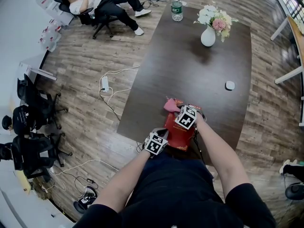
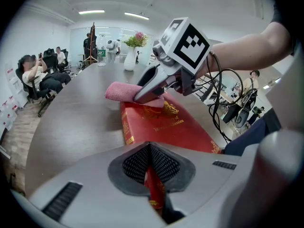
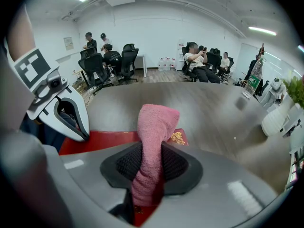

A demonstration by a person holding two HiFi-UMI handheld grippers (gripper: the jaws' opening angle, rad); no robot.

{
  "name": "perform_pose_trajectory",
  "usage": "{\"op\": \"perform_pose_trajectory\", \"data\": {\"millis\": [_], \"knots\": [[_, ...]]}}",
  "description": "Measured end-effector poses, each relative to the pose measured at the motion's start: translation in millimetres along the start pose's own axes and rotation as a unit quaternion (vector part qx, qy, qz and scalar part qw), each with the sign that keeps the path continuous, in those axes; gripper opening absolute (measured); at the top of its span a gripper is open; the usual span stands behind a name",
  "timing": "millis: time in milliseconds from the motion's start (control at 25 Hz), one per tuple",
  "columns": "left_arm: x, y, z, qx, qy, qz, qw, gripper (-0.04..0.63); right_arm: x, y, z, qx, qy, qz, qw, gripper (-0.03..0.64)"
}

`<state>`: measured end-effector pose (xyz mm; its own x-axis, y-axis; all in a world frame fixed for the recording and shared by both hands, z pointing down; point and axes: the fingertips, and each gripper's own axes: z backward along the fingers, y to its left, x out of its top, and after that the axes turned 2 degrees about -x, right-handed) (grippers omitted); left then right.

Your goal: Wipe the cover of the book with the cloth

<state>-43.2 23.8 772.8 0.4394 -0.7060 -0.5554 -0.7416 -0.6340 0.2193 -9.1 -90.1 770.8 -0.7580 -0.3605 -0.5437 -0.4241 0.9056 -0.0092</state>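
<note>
A red book (image 1: 179, 133) with gold print lies at the near edge of the dark table (image 1: 190, 65). My left gripper (image 1: 159, 140) is shut on the book's near edge; the red cover (image 2: 166, 125) runs out from between its jaws. My right gripper (image 1: 183, 114) is shut on a pink cloth (image 1: 171, 105). The cloth (image 3: 154, 132) sticks out past its jaws and rests on the far end of the book (image 3: 107, 140). In the left gripper view the right gripper (image 2: 154, 87) presses the cloth (image 2: 126, 91) onto the cover.
A white vase of flowers (image 1: 209, 30), a green-labelled water bottle (image 1: 176, 6) and a small white object (image 1: 230, 85) stand farther off on the table. Office chairs (image 1: 33, 122) and floor cables (image 1: 107, 87) are at the left. A person (image 1: 102, 4) sits in a chair at the back left.
</note>
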Motion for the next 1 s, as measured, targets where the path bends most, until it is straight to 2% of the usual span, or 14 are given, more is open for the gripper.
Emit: {"op": "perform_pose_trajectory", "data": {"millis": [1000], "knots": [[1, 0, -1, -0.004, 0.002, -0.003, 1.0000, -0.006, -19, -3, 10, 0.001, 0.007, -0.003, 1.000, 0.115]]}}
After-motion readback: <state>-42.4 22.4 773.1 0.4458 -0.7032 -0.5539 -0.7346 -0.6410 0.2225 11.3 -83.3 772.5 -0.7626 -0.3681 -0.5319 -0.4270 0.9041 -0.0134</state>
